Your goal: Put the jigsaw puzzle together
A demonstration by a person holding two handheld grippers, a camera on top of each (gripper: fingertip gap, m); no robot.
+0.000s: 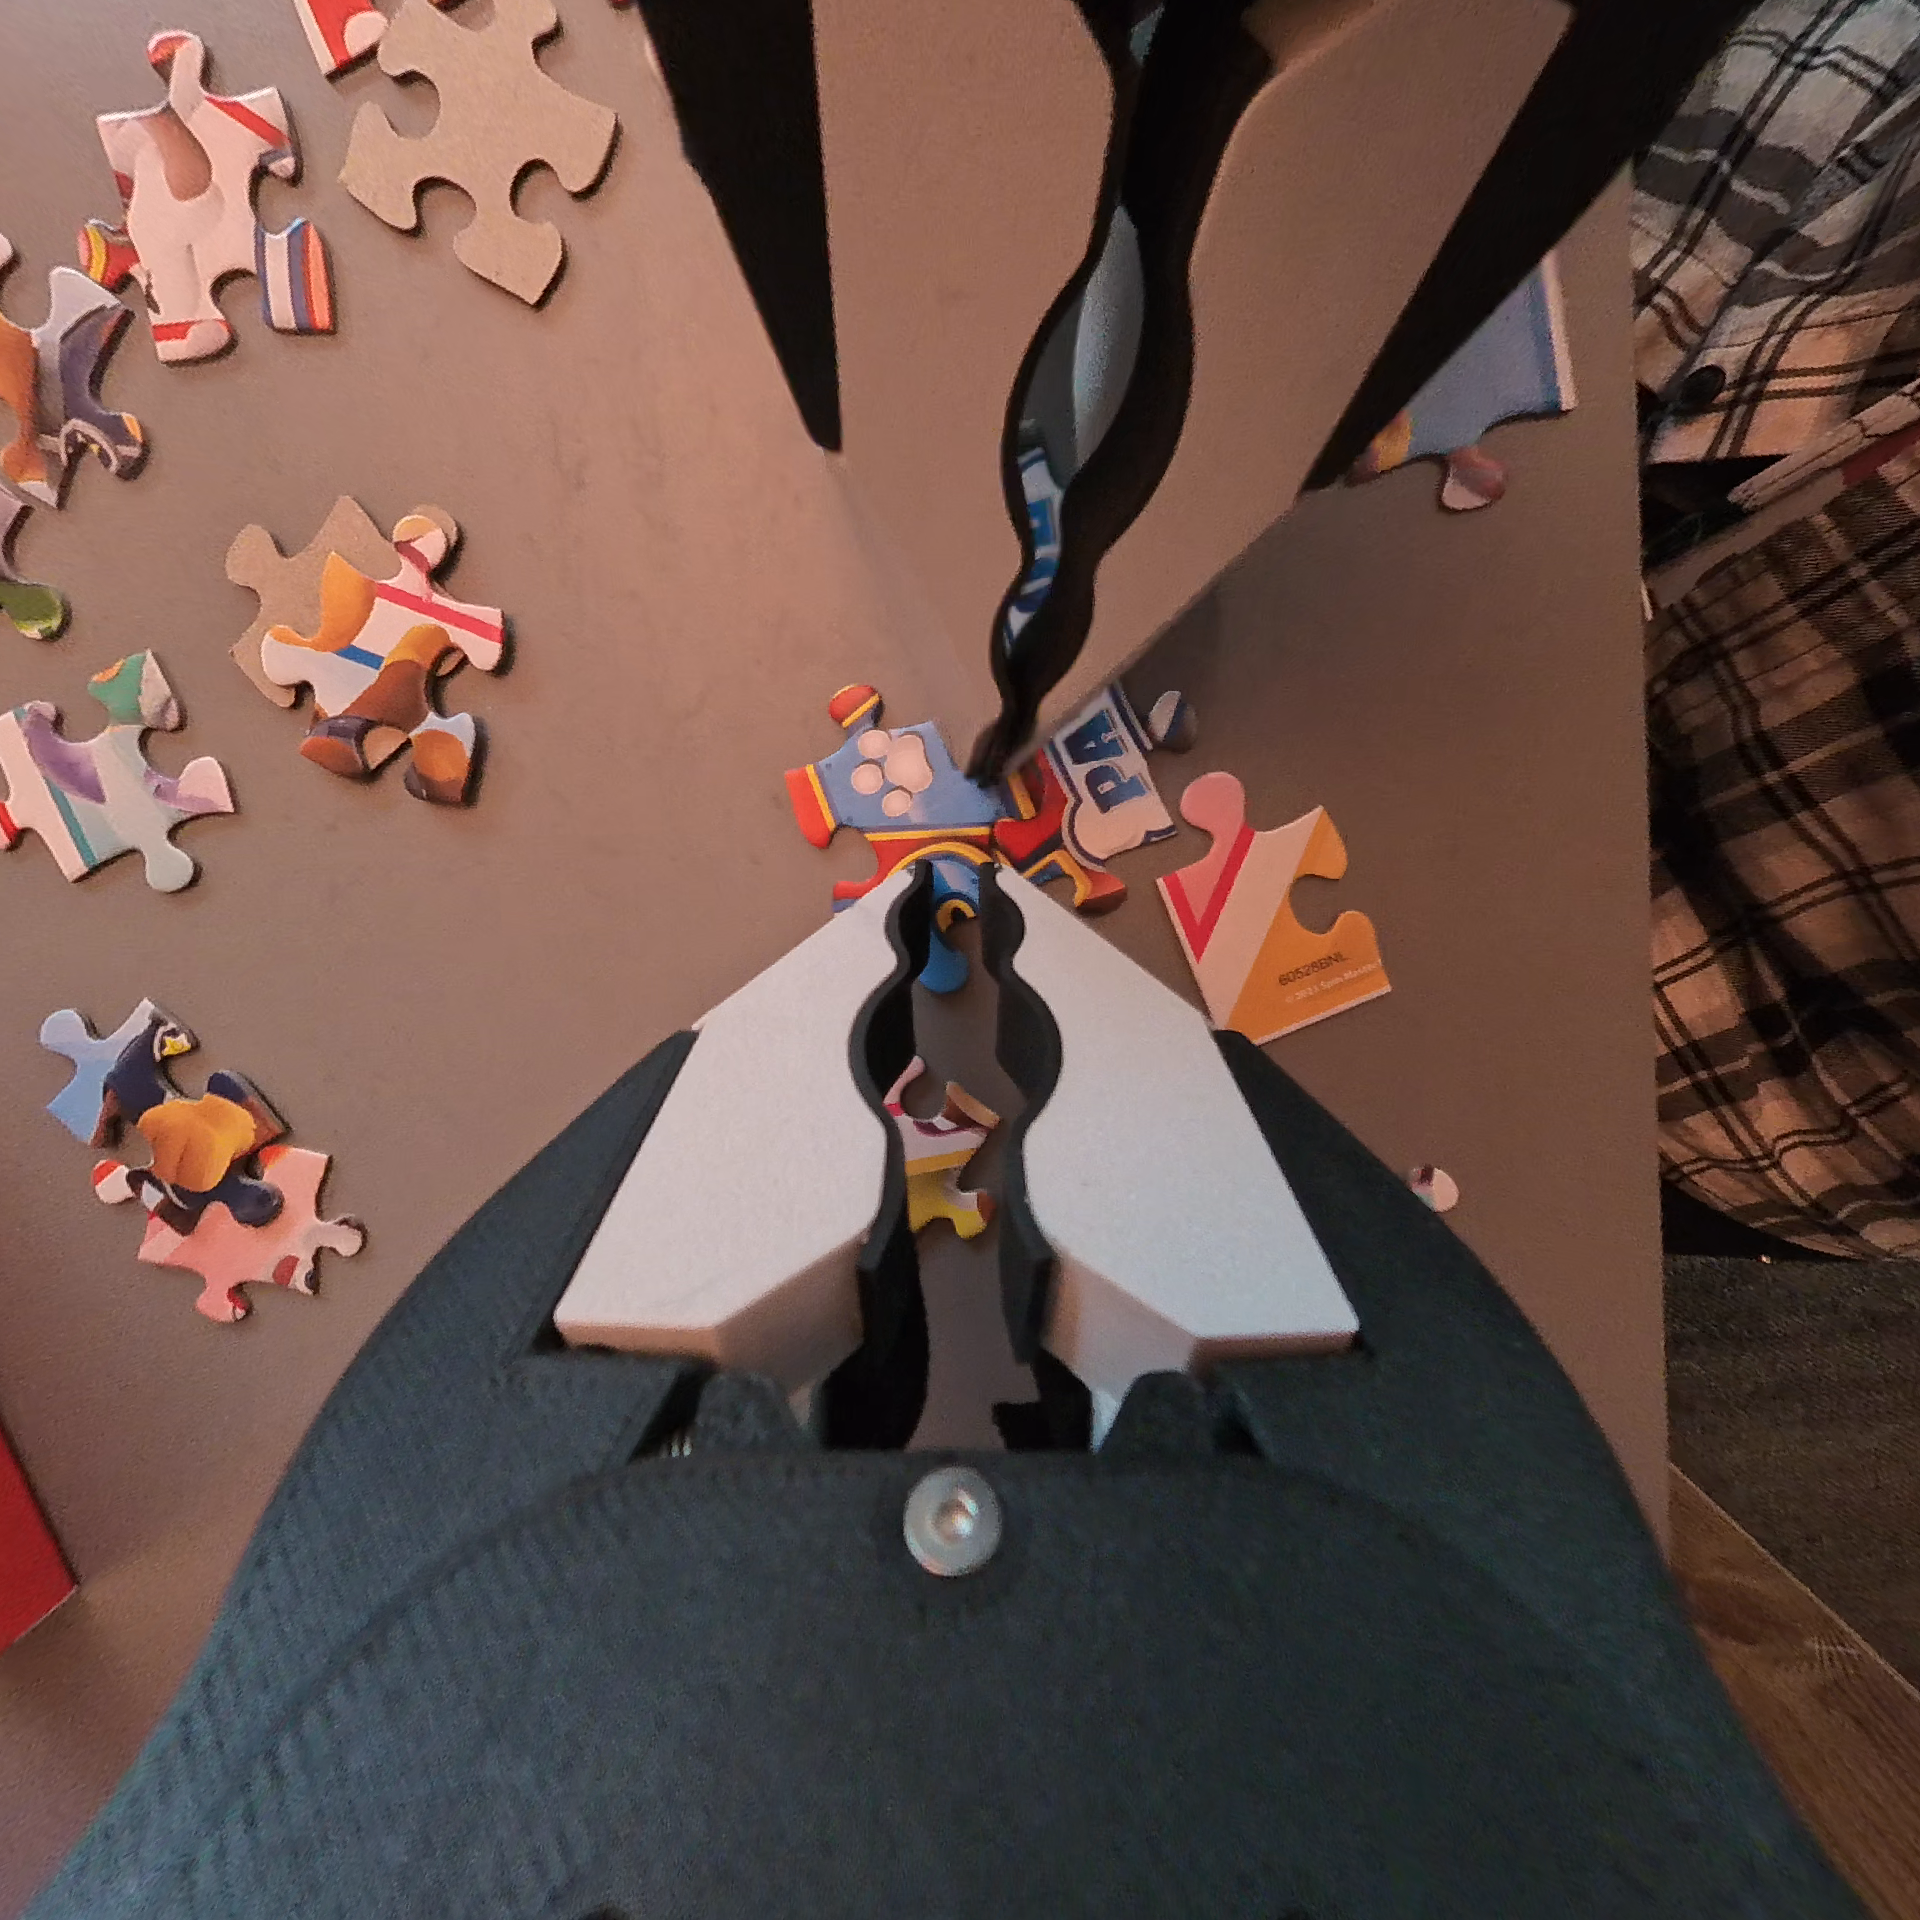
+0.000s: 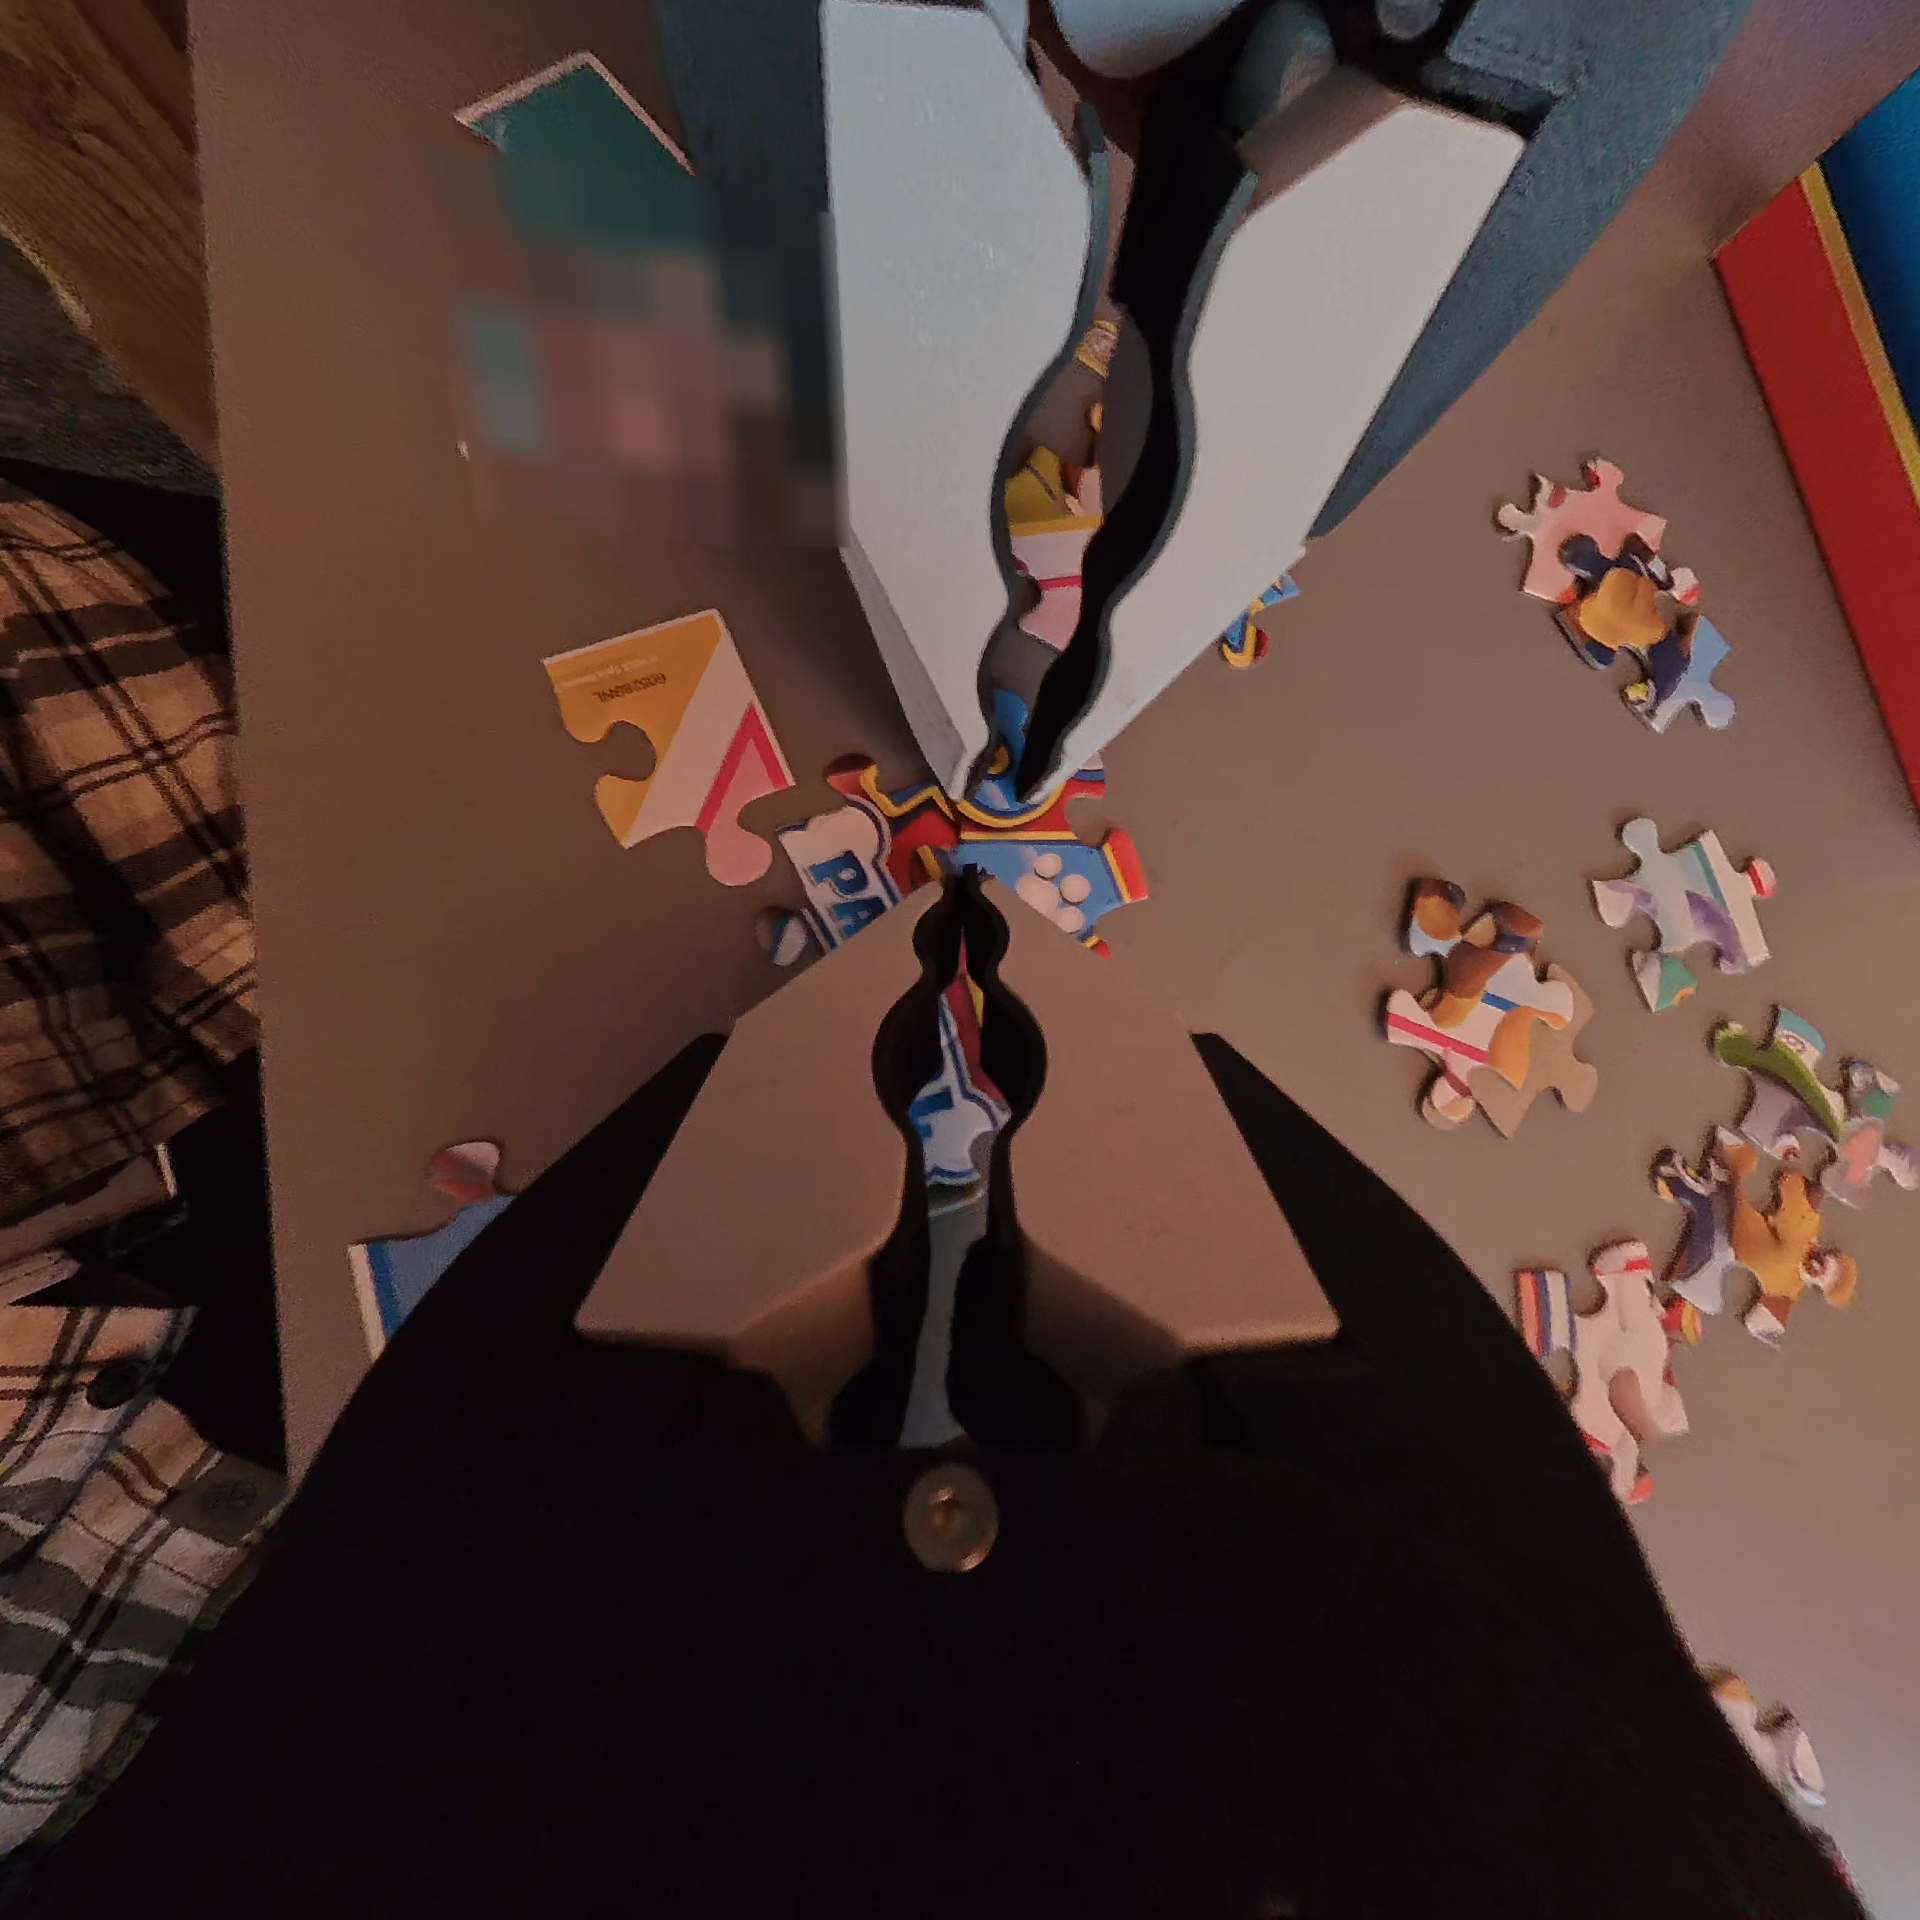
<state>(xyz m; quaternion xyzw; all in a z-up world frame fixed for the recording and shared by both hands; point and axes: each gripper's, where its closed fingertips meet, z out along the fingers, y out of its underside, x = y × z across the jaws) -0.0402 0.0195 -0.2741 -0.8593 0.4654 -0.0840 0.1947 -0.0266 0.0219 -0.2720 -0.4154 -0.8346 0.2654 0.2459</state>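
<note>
Left tool (image 1: 954, 871) and right tool (image 2: 966, 883), tips nearly closed, press down on paw-print piece (image 1: 902, 795); neither grips.

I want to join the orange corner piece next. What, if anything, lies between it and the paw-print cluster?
Nothing visible lies between them. The orange corner piece sits on bare table, just beside the white lettered piece joined to the paw-print piece. Both hand-held gripper tips press on that cluster.

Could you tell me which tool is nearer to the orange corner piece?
Right, I think. The right tool tips sit beside the orange corner piece; the left tool tips rest slightly farther, on the paw-print piece.
</note>
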